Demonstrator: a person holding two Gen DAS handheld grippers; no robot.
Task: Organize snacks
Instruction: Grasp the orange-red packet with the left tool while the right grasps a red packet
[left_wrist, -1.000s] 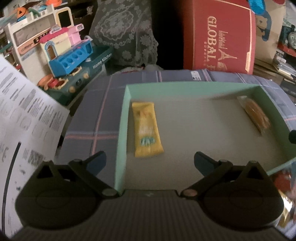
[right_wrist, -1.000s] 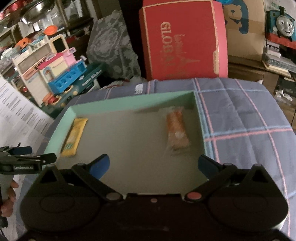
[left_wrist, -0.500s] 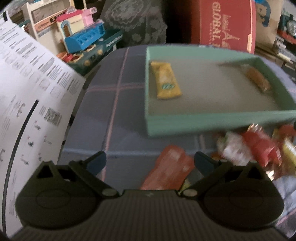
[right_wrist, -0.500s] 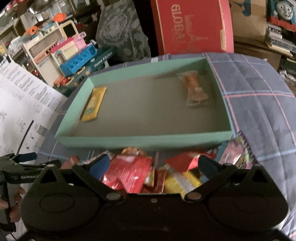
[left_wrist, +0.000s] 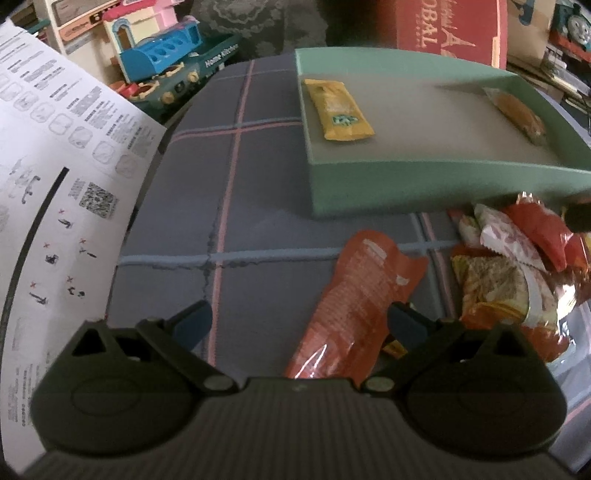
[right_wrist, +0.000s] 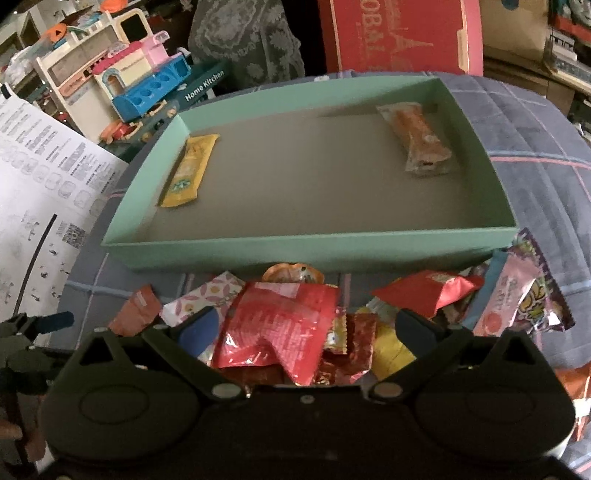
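Note:
A shallow green box (left_wrist: 406, 192) (right_wrist: 295, 251) lies on a plaid cloth. Inside it, a yellow bar (left_wrist: 338, 110) (right_wrist: 188, 170) rests by the left wall and a clear-wrapped orange snack (left_wrist: 517, 114) (right_wrist: 421, 140) by the right wall. A heap of loose snack packets (right_wrist: 295, 325) (left_wrist: 517, 266) sits in front of the box. My left gripper (left_wrist: 299, 321) is open above an orange packet (left_wrist: 354, 306) at the heap's left edge. My right gripper (right_wrist: 304, 328) is open over a red packet (right_wrist: 280, 325) in the heap's middle. Neither holds anything.
A white printed sheet (left_wrist: 55, 184) (right_wrist: 40, 184) lies at the left. Toy kitchen sets (left_wrist: 155, 62) (right_wrist: 140, 85) and a red box (left_wrist: 450, 29) (right_wrist: 399, 33) stand behind the table. A pink-and-purple packet (right_wrist: 521, 295) lies at the heap's right. The left gripper's tip (right_wrist: 48, 321) shows in the right wrist view.
Both grippers have pulled back from over the green box toward the near side, so the snack heap in front of it now lies under their open fingers.

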